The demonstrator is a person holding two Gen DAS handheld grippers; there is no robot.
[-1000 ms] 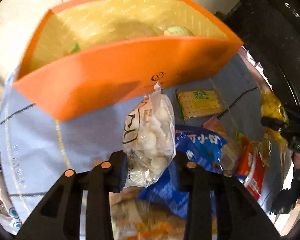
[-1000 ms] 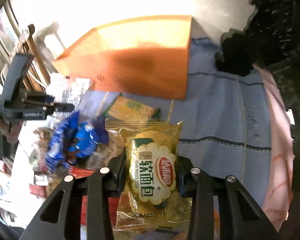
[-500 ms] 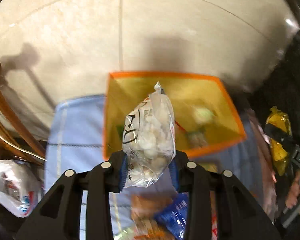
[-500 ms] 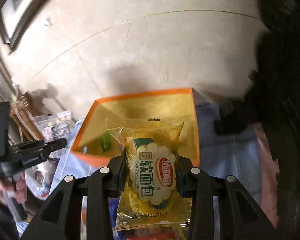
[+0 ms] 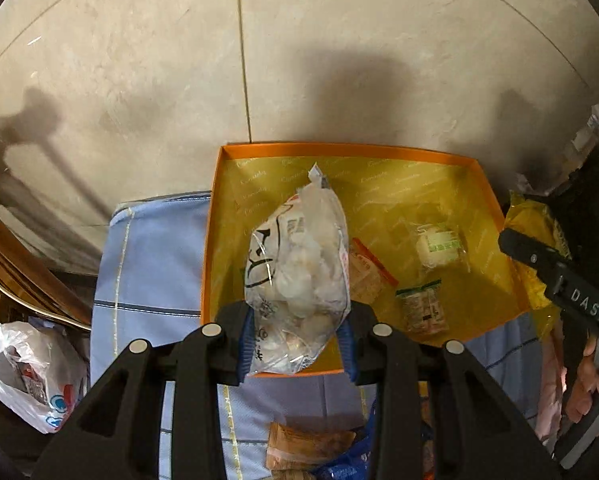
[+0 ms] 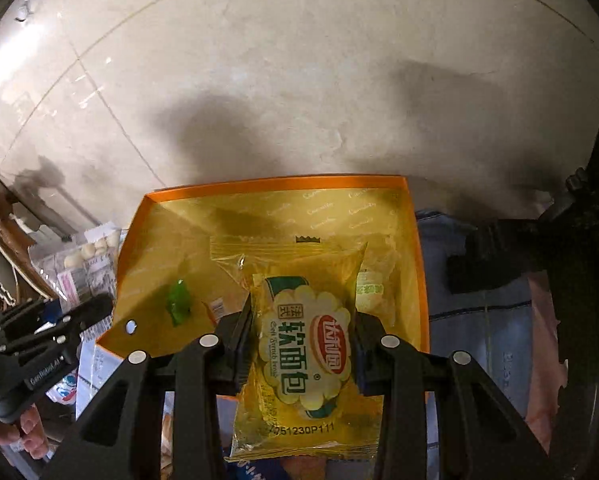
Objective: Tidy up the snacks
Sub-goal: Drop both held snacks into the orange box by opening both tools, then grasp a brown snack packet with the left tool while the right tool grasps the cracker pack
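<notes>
Beige floor tiles now fill the background where blue cloth did earlier; one orange box (image 5: 215, 240) lies below both tools. Left tool (image 5: 297, 340), jaws just widening, still holds one clear bag (image 5: 299, 272); right tool (image 6: 303, 344) clamps one yellow bread packet (image 6: 307, 344).

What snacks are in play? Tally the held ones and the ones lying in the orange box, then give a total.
Held: 2 (clear bag of white balls, yellow bread packet)
Lying in the orange box: 4 (green candy, red-striped packet, white round snack, green-edged packet)
Total: 6
</notes>
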